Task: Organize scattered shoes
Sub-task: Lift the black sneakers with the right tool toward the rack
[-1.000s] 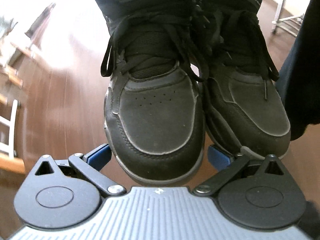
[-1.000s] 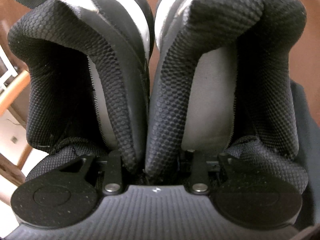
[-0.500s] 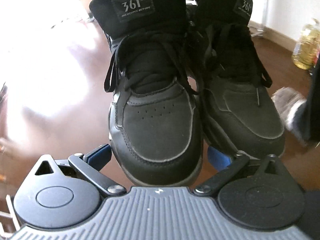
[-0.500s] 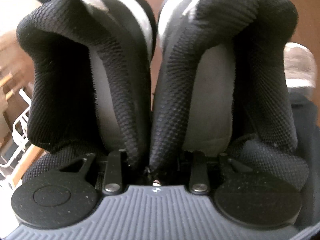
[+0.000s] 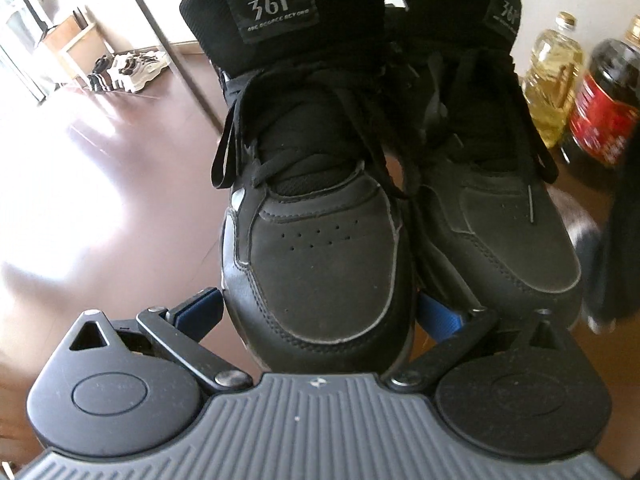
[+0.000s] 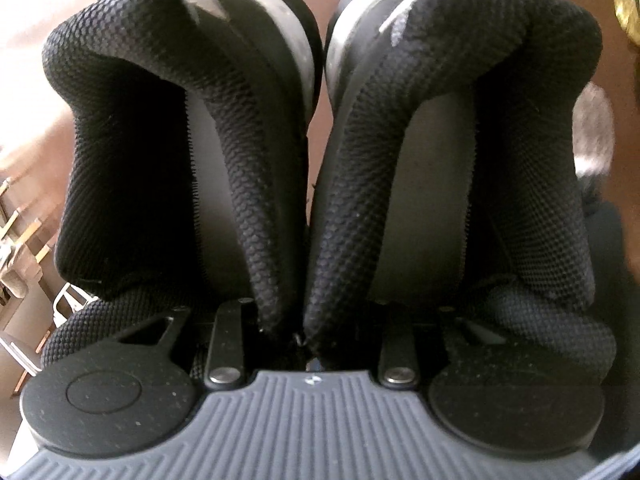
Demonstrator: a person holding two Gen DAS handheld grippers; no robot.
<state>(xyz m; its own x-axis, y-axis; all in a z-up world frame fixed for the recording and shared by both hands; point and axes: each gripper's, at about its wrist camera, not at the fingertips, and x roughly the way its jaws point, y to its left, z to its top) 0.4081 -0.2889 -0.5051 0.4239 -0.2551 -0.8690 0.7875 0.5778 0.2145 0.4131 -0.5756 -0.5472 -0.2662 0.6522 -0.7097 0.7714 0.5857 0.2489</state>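
**Hanging Pair of Black Sneakers Between Two Grippers**

Left wrist view: the left gripper [image 5: 318, 312] stands spread wide, its blue pads [image 5: 200, 312] apart on either side of the toe of the near black sneaker [image 5: 320, 248] without clearly pressing it; whether they touch the shoe I cannot tell. Just beside that shoe, on the far side from the bright floor patch, hangs the second black sneaker [image 5: 500, 220], toe also toward the camera. Both are matte black with grey stitched edging, perforated toe caps, loose black laces and a tongue label reading "361°". Past the second sneaker stand two bottles: a clear one of yellow oil [image 5: 554, 76] and, just beside it, a dark bottle with a red label [image 5: 608, 92]. Well beyond the near sneaker, across the glossy brown floor [image 5: 100, 200], a row of light shoes [image 5: 128, 66] sits along the wall by a thin metal table leg [image 5: 180, 52].

Right wrist view: the right gripper [image 6: 306, 332] is closed down on the inner collars of the two sneakers, pinching both padded walls together between its fingers. The left shoe opening [image 6: 160, 180] and the right shoe opening [image 6: 460, 180] gape toward the camera, lined in black honeycomb mesh with grey insoles inside and pale grey heel edging at the top. Both shoes are off the floor.
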